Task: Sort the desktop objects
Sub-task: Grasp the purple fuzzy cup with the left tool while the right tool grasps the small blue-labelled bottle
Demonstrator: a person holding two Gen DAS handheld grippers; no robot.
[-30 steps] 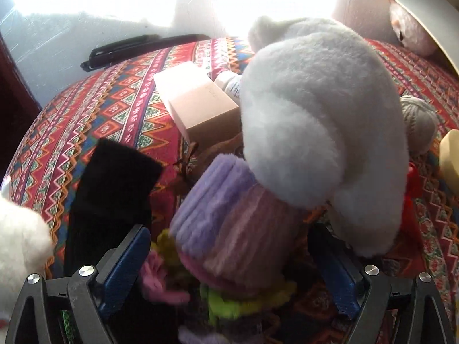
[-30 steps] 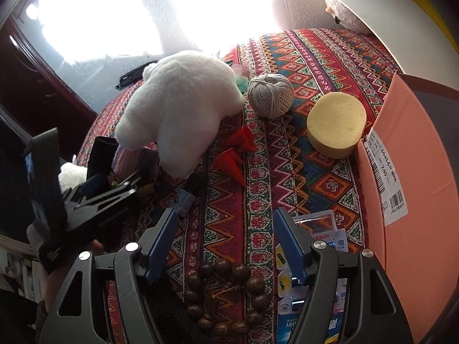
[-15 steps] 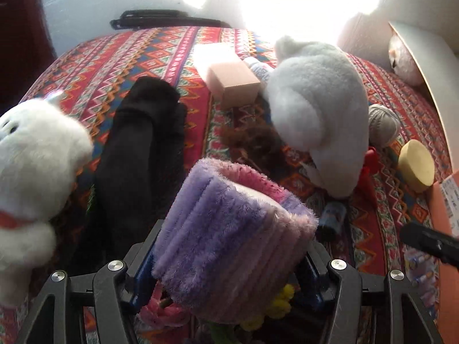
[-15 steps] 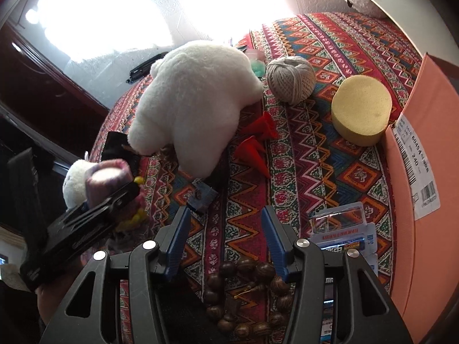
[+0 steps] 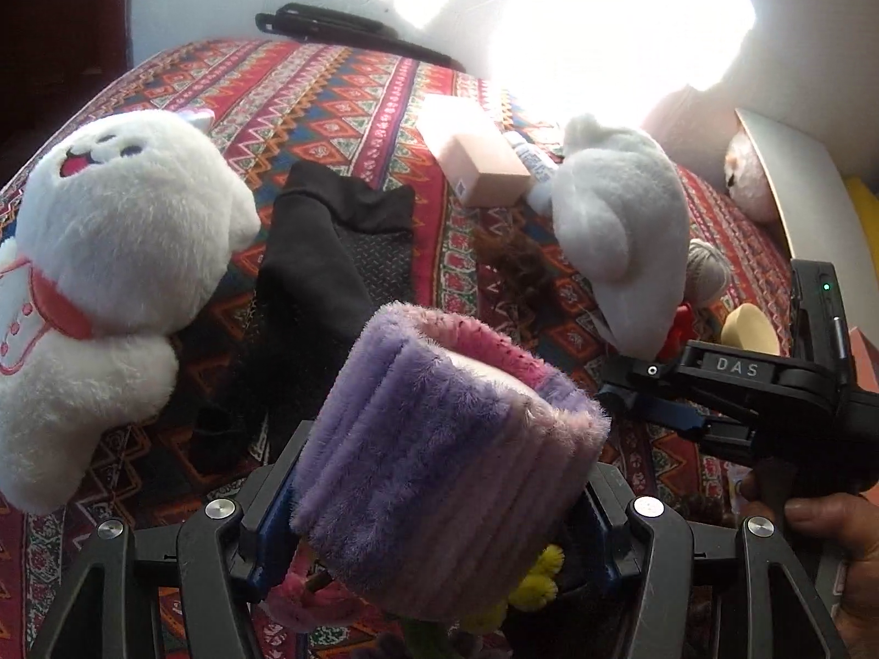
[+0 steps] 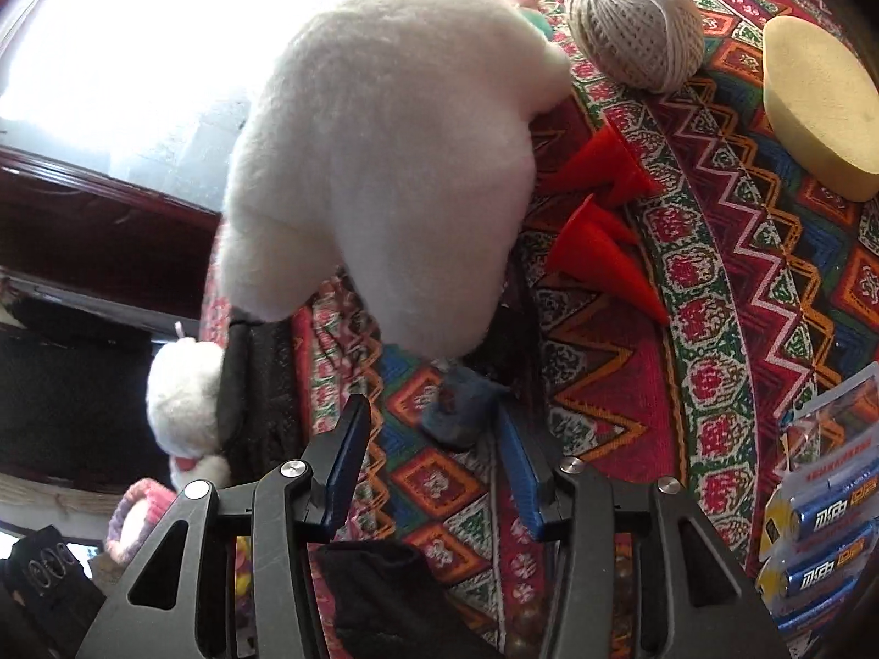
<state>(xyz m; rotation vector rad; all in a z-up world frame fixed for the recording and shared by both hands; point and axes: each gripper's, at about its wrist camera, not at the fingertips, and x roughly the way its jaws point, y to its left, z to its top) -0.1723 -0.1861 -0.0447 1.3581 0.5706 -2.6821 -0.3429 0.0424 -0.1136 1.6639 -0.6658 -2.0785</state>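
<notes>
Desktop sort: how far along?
Early. Nothing looks sorted yet. In hand: left gripper is clamped on the purple fuzzy cup, lifted off the cloth. Right gripper, jaws just closing but unclamped, is around a small blue item. Left: plush toys, twine ball, sponge, batteries.

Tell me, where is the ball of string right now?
In the right wrist view the ball of string sits on the patterned cloth at the top, between the big white plush toy and the round yellow sponge.
</notes>
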